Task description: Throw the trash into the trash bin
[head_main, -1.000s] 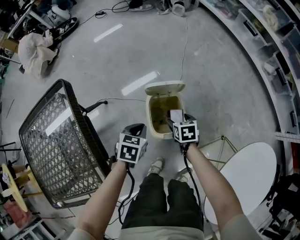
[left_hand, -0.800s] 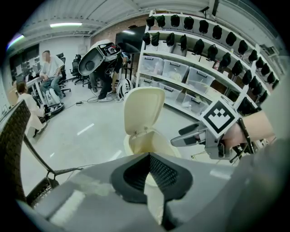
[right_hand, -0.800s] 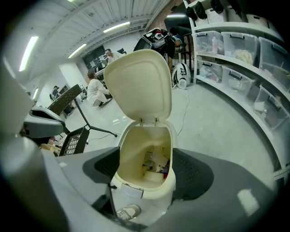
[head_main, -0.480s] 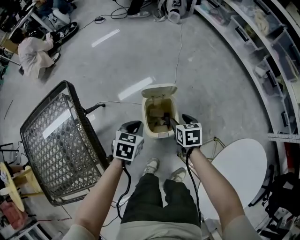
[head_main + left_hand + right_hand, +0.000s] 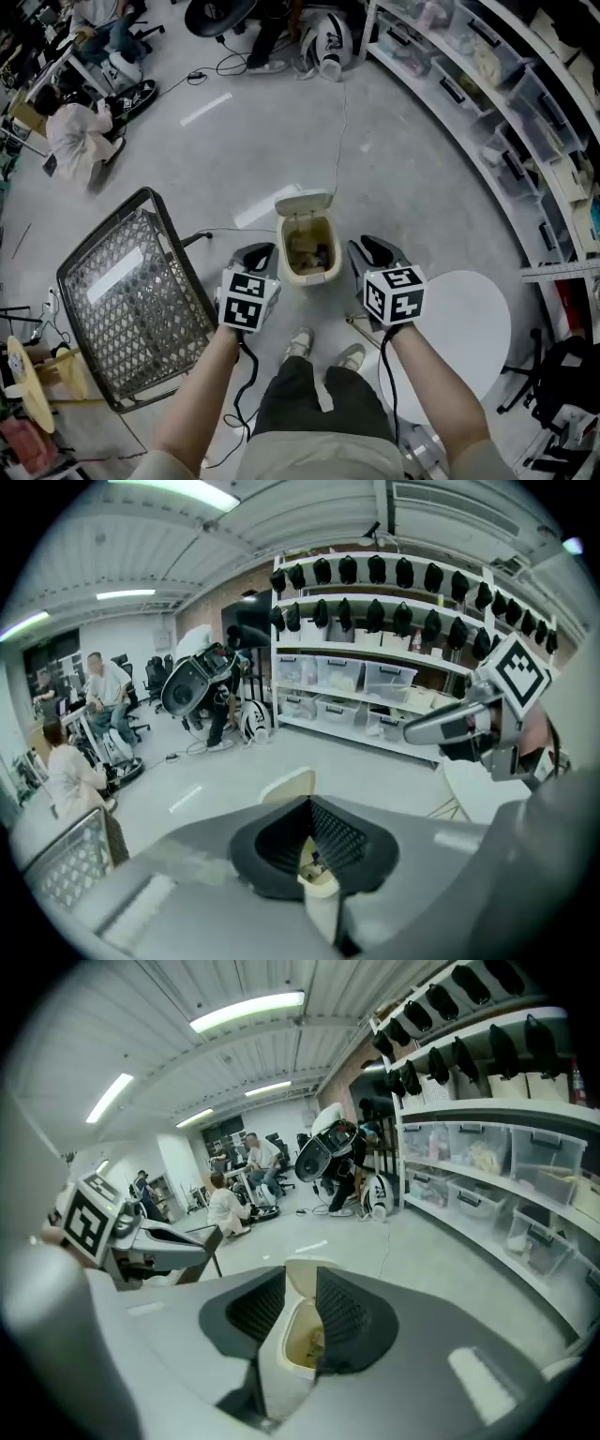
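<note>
**Trash bin** point(image 5: 307, 272): cream plastic, upright on the floor with its opening facing up. The lid point(image 5: 302, 202) stands hinged open on the far side. The opening's long axis runs away from the person. Position: just ahead of the person's shoes point(image 5: 300, 342), between the two grippers as seen from the head view.

**Trash** point(image 5: 309, 253): brownish pieces lying inside the bin; their kind cannot be made out.

**Floor** point(image 5: 412, 178): smooth grey concrete with glare streaks; a thin cable point(image 5: 342, 122) trails across it to the bin.

**Room:**
- Wire-mesh chair point(image 5: 131, 300) to the left.
- White round table point(image 5: 469, 328) to the right.
- Curved shelving point(image 5: 506, 103) with clear storage boxes along the right wall.
- A crouching person point(image 5: 80, 141) at far left.

**Left gripper** point(image 5: 257, 253): forearm stretched forward, pointing forward and down, left of the bin and apart from it. In the left gripper view the left gripper's point(image 5: 309, 803) pads meet at the tips with nothing held.

**Right gripper** point(image 5: 370, 249): forearm stretched forward, same downward slant, right of the bin. In the right gripper view the right gripper's point(image 5: 300, 1279) jaws stand narrow and are closing; nothing is between them, and the bin shows through the slit.
</note>
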The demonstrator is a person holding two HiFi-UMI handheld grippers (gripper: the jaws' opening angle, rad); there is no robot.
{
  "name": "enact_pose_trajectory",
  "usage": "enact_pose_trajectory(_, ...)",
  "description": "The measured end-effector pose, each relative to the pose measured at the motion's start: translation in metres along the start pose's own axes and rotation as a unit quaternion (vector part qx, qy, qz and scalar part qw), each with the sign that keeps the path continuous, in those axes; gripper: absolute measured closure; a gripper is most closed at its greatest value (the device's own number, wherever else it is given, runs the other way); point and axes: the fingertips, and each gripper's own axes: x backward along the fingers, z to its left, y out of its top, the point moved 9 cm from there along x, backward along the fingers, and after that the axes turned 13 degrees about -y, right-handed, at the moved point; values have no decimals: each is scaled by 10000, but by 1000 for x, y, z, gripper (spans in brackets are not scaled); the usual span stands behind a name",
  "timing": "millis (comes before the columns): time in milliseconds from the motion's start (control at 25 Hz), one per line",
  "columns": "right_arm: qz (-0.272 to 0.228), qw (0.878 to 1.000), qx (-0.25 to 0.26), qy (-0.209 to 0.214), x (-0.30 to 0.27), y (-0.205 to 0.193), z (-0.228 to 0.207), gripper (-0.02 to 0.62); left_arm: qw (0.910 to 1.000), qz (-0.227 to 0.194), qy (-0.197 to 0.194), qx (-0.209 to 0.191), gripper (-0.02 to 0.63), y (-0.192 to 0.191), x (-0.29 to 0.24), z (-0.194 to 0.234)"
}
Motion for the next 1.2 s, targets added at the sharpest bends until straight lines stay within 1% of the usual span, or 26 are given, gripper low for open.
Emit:
enact_pose_trajectory(40, -89, 9999, -46, 54, 15, 9, 1, 493, 9999, -81, 37, -74, 604, 8, 8, -6)
enact_pose_trajectory(200, -564, 9982, -174, 109, 77, 41, 2, 522, 9984, -498, 48, -270, 604, 44, 41, -36)
enact_pose_trajectory(320, -920, 9956, -129, 123, 122, 60, 4, 558, 9952, -788, -31, -572, 604, 71, 64, -60)
enact_pose_trajectory(480, -1397, 9902, 24, 88, 183, 87, 7, 565, 9908, -942, -75, -968, 604, 103, 101, -92)
enact_pose_trajectory(600, -1771, 9841, 135, 81, 226, 107, 3, 569, 9870, -1100, -123, -1166, 604, 128, 124, -119)
enact_pose_trajectory(760, -2289, 9731, 245, -49, 280, 124, -6, 575, 9783, -1452, -362, -1433, 604, 156, 148, -159)
enact_pose_trajectory(960, -2849, 9585, -88, 17, 341, 141, -14, 591, 9674, -1739, -412, -1794, 604, 187, 178, -190)
enact_pose_trajectory(1080, -3110, 9504, -60, -15, 374, 145, -14, 589, 9576, -1996, -501, -2016, 604, 200, 197, -208)
enact_pose_trajectory(1200, -3329, 9428, 29, -179, 403, 145, -20, 591, 9466, -2216, -558, -2276, 604, 210, 212, -227)
